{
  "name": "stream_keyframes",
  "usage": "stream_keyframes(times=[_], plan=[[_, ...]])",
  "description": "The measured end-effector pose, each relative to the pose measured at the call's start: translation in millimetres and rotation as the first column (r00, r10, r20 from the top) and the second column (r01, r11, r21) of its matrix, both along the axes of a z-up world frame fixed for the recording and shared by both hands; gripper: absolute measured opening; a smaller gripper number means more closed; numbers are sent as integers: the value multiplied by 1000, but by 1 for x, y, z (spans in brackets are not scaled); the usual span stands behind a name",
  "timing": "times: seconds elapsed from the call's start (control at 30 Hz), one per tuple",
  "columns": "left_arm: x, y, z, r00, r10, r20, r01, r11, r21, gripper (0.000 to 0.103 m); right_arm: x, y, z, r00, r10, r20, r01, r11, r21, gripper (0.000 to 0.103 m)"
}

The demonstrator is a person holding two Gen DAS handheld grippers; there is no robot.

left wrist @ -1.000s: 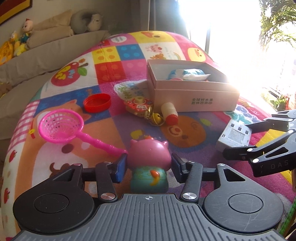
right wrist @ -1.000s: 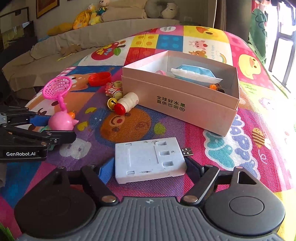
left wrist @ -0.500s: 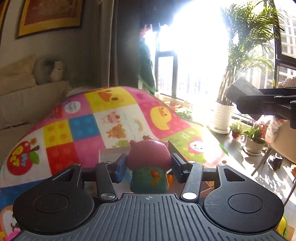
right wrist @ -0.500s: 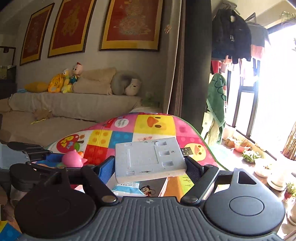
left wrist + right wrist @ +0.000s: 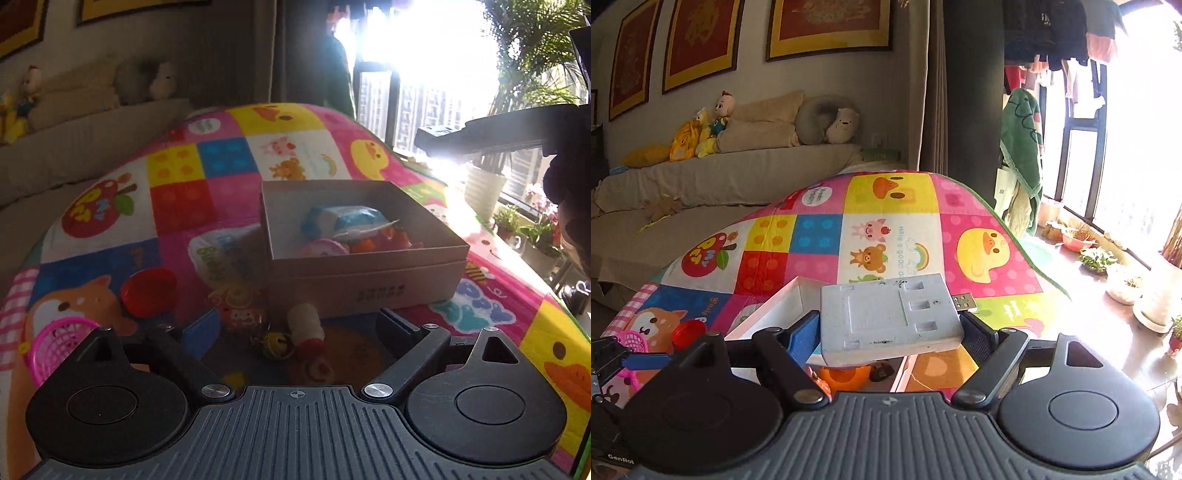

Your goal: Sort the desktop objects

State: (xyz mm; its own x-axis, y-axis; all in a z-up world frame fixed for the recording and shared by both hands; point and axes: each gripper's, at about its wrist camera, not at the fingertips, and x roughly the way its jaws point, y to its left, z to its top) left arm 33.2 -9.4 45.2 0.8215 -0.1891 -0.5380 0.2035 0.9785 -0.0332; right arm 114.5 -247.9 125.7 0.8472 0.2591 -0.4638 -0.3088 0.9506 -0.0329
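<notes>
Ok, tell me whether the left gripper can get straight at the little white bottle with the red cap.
Probably yes. The left gripper is open and empty, and the bottle lies on the mat just ahead between its fingers. Only the gold bell sits close beside it.

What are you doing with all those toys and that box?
A person is tidying toys off a colourful mat into a cardboard box with two grippers. The left gripper has just opened and holds nothing now; a pink toy lies in the box. The right gripper is carrying a flat white gadget above the box. A red lid, a pink net and a small bottle wait on the mat.
</notes>
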Motion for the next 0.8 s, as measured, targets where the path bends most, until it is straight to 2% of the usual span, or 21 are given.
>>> stream_keyframes(times=[0.1,0.27,0.33,0.4,0.5,0.63,0.67,0.7,0.73,0.8], plan=[[-10,19,-7,998,50,-35,-51,998,-22,96,24,34,-10,999,48,-16,-49,998,-45,80],[-16,46,-14,990,135,-50,-136,991,-15,97,75,83,-18,999,52,-11,-52,998,-22,80],[-20,57,-15,984,171,-43,-172,985,-7,98,97,93,-29,993,68,-99,-70,998,-10,86],[-25,67,-18,978,208,-33,-208,978,6,100,103,96,-39,984,67,-166,-65,998,13,86],[-29,83,-26,961,273,-46,-273,962,7,100,78,95,-37,987,86,-133,-86,996,6,86],[-31,101,-31,938,338,-77,-343,937,-66,100,13,105,-34,990,143,-9,-143,981,-131,83],[-31,104,-31,934,349,-78,-354,932,-79,100,-4,107,-38,986,169,-11,-168,974,-150,80],[-30,106,-32,932,353,-83,-360,929,-87,100,-17,108,-42,981,193,-35,-196,968,-156,73],[-30,107,-33,931,354,-93,-362,928,-94,100,-27,111,-49,974,215,-76,-224,963,-149,64],[-30,106,-33,930,355,-95,-364,927,-90,100,-38,115,-66,956,240,-171,-260,959,-109,53]])
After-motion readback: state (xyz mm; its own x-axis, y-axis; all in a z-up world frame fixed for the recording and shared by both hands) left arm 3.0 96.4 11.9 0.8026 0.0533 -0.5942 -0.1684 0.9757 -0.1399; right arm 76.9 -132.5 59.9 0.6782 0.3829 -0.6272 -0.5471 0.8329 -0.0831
